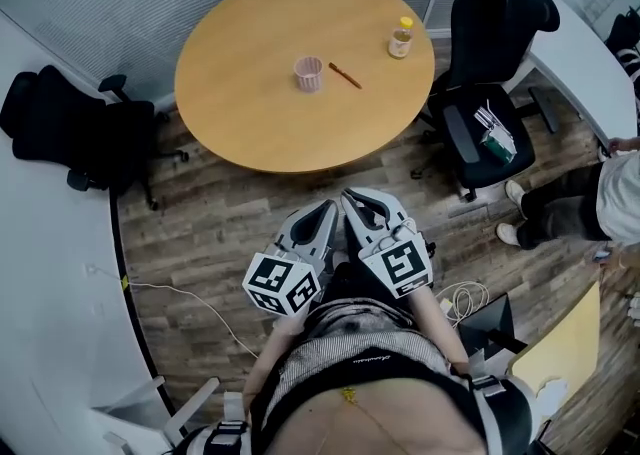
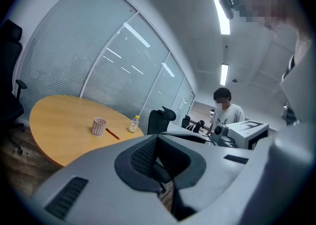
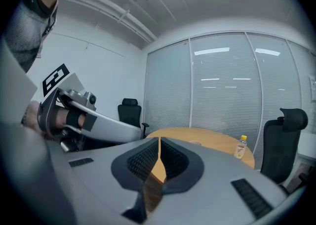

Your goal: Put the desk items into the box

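On the round wooden table (image 1: 250, 113) stand a pink mesh pen cup (image 1: 309, 73) and a small bottle with a yellow cap (image 1: 401, 38), and a reddish pen (image 1: 345, 75) lies between them. The left gripper view shows the same cup (image 2: 99, 126), pen (image 2: 112, 133) and bottle (image 2: 133, 124) far ahead. In the right gripper view the bottle (image 3: 240, 147) stands on the table's far side. My left gripper (image 1: 331, 206) and right gripper (image 1: 349, 196) are held side by side close to my body, well short of the table. Both are shut and hold nothing.
A black office chair (image 1: 487, 93) with some items on its seat stands right of the table, another black chair (image 1: 70, 123) on the left. White curved desks line both sides. A person (image 1: 580, 198) is at the right edge. Tan cardboard (image 1: 560, 343) and cables lie on the floor.
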{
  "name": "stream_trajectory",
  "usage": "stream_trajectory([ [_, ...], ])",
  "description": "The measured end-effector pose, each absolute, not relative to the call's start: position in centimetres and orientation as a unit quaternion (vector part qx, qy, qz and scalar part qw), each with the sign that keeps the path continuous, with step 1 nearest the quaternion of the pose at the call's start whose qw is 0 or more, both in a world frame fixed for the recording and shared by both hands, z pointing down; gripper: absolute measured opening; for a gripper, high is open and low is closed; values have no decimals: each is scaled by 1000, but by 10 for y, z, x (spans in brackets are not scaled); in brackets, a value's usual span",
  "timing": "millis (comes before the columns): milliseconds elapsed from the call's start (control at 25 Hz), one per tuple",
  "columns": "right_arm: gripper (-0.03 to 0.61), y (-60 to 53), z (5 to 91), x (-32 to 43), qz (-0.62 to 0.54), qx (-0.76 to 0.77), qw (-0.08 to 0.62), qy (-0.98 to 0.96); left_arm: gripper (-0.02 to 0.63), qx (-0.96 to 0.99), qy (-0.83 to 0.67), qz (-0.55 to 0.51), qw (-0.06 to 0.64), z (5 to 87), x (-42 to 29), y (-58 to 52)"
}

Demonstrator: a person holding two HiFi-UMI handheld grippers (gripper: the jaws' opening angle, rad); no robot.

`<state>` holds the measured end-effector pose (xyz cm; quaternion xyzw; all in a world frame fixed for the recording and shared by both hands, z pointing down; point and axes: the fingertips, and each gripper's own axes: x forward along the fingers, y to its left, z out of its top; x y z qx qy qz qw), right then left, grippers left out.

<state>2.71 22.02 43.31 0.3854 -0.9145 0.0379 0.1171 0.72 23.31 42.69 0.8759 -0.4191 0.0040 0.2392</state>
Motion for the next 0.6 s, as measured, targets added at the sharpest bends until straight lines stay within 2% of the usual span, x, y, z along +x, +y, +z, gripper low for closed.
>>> stream_trajectory([
  [600, 26, 120, 423, 17, 29, 371, 118, -920, 2, 872, -424, -3, 242, 419, -1, 133],
])
